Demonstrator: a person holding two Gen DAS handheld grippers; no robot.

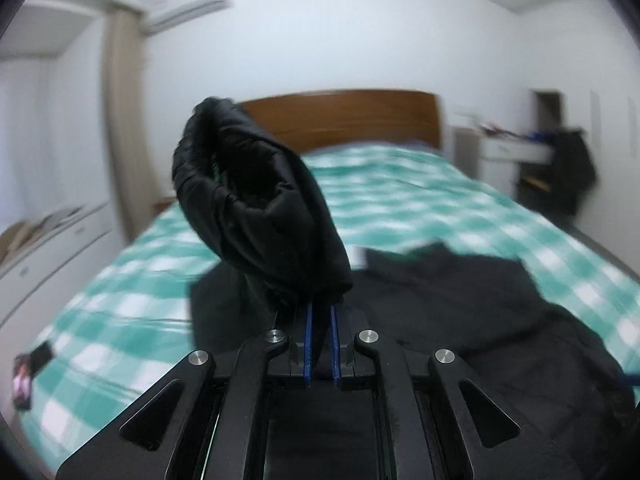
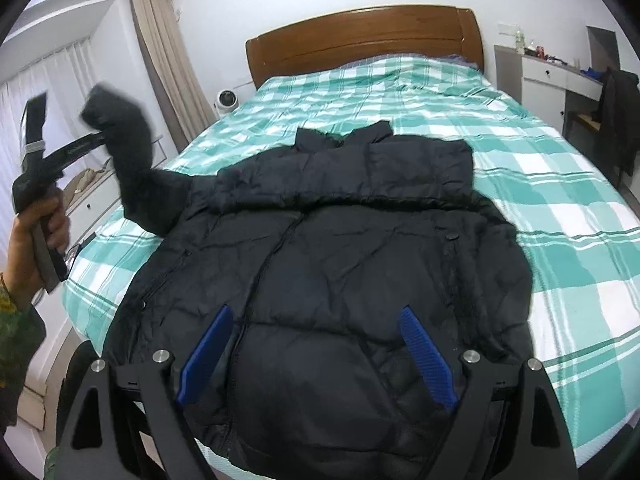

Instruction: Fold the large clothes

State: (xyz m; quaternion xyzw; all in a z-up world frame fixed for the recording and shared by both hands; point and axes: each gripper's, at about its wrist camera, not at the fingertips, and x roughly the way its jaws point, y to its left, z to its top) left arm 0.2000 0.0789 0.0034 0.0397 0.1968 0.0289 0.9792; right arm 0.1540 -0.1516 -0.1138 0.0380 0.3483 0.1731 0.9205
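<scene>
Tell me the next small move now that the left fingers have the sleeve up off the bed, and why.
Probably carry the sleeve across and lay it on the jacket's chest. The left gripper is shut on the cuff, the body lies flat on the bed, and the right gripper hovers open over the hem.

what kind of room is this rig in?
A bedroom, almost certainly in a home. A bed with a green checked cover and a wooden headboard fills the view, beige curtains hang at the window, and a white desk stands in the corner.

Home bedroom: bed [image 2: 520, 184] with wooden headboard [image 2: 360, 36], curtain [image 2: 168, 60], desk [image 2: 560, 76]
</scene>
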